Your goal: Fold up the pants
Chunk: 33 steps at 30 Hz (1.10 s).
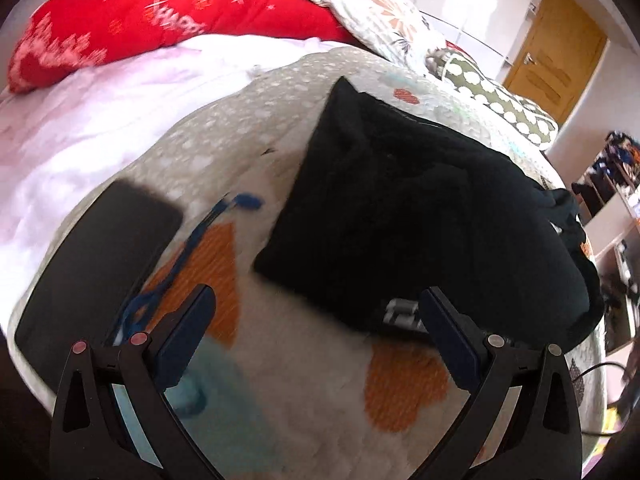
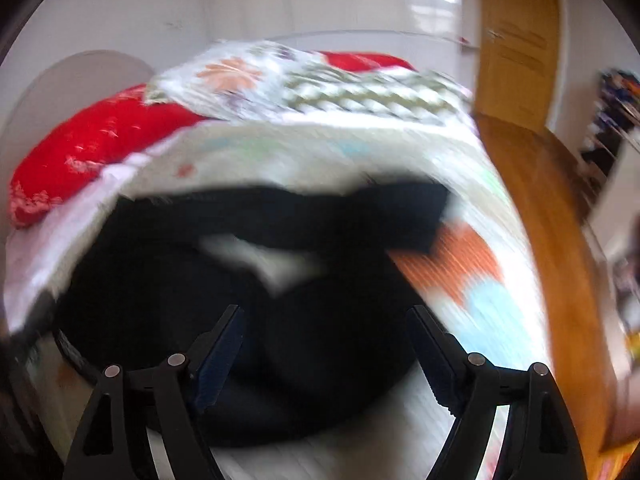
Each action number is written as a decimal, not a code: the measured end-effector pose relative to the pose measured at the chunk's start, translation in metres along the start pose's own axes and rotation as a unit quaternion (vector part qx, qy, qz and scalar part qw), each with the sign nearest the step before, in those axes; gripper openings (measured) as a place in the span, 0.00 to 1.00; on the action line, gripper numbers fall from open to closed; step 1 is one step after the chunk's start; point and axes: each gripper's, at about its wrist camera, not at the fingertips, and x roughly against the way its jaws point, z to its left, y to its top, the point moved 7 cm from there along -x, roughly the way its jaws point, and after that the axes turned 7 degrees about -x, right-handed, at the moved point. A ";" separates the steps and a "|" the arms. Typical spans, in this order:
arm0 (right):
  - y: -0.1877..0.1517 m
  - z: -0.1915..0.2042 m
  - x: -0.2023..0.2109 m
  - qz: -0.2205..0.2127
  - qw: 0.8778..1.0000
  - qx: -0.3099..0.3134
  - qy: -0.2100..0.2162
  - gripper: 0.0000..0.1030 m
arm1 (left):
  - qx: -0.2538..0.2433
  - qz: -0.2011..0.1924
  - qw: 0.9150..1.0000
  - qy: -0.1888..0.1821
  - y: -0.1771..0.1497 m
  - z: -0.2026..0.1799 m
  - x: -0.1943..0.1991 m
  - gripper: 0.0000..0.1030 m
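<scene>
We see black pants on the bedspread; left gripper gapes empty; right gripper spread wide above them.

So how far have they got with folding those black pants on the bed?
Partly done, it seems: the black pants already lie doubled into a compact slab on the patterned blanket. Nothing is in hand; the left tool and right tool both stand open above the cloth. The right-wrist view, though blurred, shows loose uneven folds, so a final fold or tidying probably remains.
</scene>
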 end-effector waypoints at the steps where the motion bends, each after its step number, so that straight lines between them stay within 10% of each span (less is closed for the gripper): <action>1: -0.012 -0.022 0.004 0.000 1.000 -0.030 -0.010 0.79 | 0.004 0.000 1.000 -0.002 -0.004 0.002 0.000 0.99; 7: -0.037 -0.072 -0.014 0.037 0.971 -0.221 0.078 0.79 | 0.031 -0.006 0.999 -0.025 -0.011 -0.004 0.001 0.99; 14: -0.010 -0.042 -0.054 0.023 0.967 -0.228 0.113 0.79 | 0.031 0.007 0.999 -0.032 0.006 -0.020 -0.027 0.99; 19: 0.004 -0.048 -0.062 0.000 0.960 -0.258 0.110 0.37 | 0.044 0.005 0.998 -0.041 0.021 -0.023 -0.042 0.99; 21: 0.005 -0.046 -0.062 -0.001 0.961 -0.251 0.114 0.23 | 0.056 -0.004 0.997 -0.057 0.028 -0.023 -0.042 0.84; 23: 0.005 -0.047 -0.051 -0.009 0.962 -0.245 0.122 0.13 | 0.043 0.008 0.998 -0.049 0.028 -0.023 -0.042 0.30; 25: 0.003 -0.049 -0.029 -0.030 0.960 -0.246 0.128 0.07 | 0.045 0.013 0.996 -0.073 0.027 -0.023 -0.037 0.16; 33: -0.014 -0.063 0.050 -0.076 0.968 -0.215 0.105 0.04 | 0.012 -0.007 0.997 -0.079 0.022 -0.015 0.001 0.11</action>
